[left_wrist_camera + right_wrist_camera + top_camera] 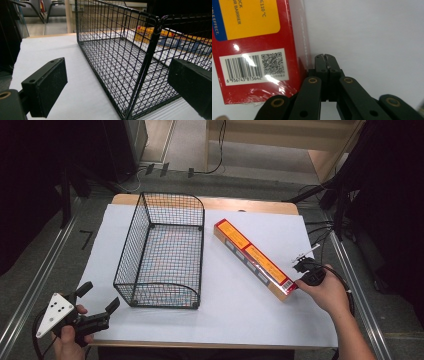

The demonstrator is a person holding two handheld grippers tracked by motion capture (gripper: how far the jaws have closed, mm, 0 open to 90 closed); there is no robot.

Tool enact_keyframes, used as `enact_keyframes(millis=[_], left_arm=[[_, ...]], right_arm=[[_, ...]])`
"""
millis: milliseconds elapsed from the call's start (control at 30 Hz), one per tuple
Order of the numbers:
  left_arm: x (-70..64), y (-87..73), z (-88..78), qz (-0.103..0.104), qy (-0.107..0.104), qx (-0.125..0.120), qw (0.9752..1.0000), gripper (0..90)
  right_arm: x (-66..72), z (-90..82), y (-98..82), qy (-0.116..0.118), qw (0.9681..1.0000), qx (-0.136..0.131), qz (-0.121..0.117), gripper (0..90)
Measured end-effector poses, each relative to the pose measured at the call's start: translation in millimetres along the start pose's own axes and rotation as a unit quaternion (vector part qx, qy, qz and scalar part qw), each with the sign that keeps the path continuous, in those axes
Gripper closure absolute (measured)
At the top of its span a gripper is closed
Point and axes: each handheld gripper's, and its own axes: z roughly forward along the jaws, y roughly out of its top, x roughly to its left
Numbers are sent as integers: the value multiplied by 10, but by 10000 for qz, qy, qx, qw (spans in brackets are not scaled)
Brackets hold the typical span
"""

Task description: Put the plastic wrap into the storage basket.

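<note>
Long box [255,258] lies flat on the white surface [235,305], long axis diagonal from far-left to near-right, just right of the wire basket [165,251]. Right gripper [303,274] sits at the box's near-right end, jaws pressed together with nothing between them; in the right gripper view the box edge [259,50] is just left of the closed tips, apparently touching. Left gripper [98,304] is well apart at the basket's near-left corner, jaws spread and empty. Right is the nearer one; likely needs to reopen to straddle the box end.
</note>
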Motion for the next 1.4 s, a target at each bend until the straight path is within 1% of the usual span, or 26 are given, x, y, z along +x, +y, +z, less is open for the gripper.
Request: enact_keyframes(millis=[33, 100, 167, 267, 300, 367, 400, 467, 500, 533, 567, 600, 633, 700, 767, 800, 833, 900, 967, 1033, 1200, 1267, 1333, 1400], left_arm=[[-2, 2, -1, 5, -4, 4, 10000, 29], [-4, 4, -2, 9, -6, 6, 10000, 30], [-4, 6, -3, 6, -1, 4, 10000, 29], [-5, 3, -1, -1, 3, 4, 10000, 29], [-5, 1, 1, -13, 3, 8, 10000, 29], [-6, -3, 6, -33, 10, 16, 10000, 29], [-5, -4, 5, -26, 10, 24, 10000, 30], [-4, -5, 3, -29, 6, 28, 10000, 29], [-3, -7, 3, -31, 2, 23, 10000, 29], [-2, -7, 1, -37, 2, 30, 10000, 29], [0, -8, -1, -35, 6, 32, 10000, 29], [2, -6, -4, -30, 14, 42, 10000, 30], [2, -7, -5, -40, 19, 22, 10000, 29], [7, -6, -10, -41, 18, 14, 10000, 29], [11, -7, -13, -43, 16, 20, 10000, 30], [12, -7, -13, -44, 15, 15, 10000, 30], [14, -8, -14, -44, 15, 13, 10000, 30], [14, -9, -16, -54, 11, 5, 10000, 30], [13, -10, -18, -56, 7, -4, 10000, 29], [11, -9, -21, -47, -2, -4, 10000, 29], [6, -9, -19, -56, 4, 10, 10000, 30], [1, -7, -16, -57, -1, 3, 10000, 29], [-2, -5, -13, -51, -6, -1, 10000, 29], [-3, -5, -11, -47, -12, -1, 10000, 30]], right_arm=[[30, 12, 2, 77, 10000, 43, 17, 900], [92, 23, 8, 145, 9998, 103, 52, 900], [120, 23, 12, 147, 9998, 96, 64, 900], [157, 29, 17, 214, 9996, 141, 74, 890], [161, 25, 20, 139, 9998, 161, 2, 817], [120, 2, 23, -44, 9999, 113, 21, 623], [95, -10, 24, -124, 9999, 16, -14, 567], [62, -52, 57, -178, 9998, -3, 6, 460], [49, -84, 86, -277, 9996, 66, 40, 454], [29, -123, 123, -288, 9994, 179, 123, 449], [16, -159, 161, -307, 9990, 239, 198, 415], [16, -198, 200, -352, 9989, 247, 204, 353], [13, -230, 243, -455, 9986, 264, 109, 292], [20, -274, 322, -593, 9970, 500, 81, 194], [21, -295, 392, -670, 9961, 577, 56, 136], [14, -307, 419, -656, 9959, 624, 89, 123], [6, -318, 440, -607, 9961, 637, 73, 109], [-16, -346, 482, -548, 9962, 664, 113, 107], [-17, -373, 513, -538, 9964, 626, 188, 107], [0, -392, 539, -532, 9966, 608, 179, 105], [94, -445, 615, -423, 9977, 490, 179, 95], [142, -450, 649, -381, 9979, 493, 165, 88], [192, -438, 685, -333, 9982, 488, 101, 82], [240, -426, 725, -330, 9982, 506, 63, 80]])
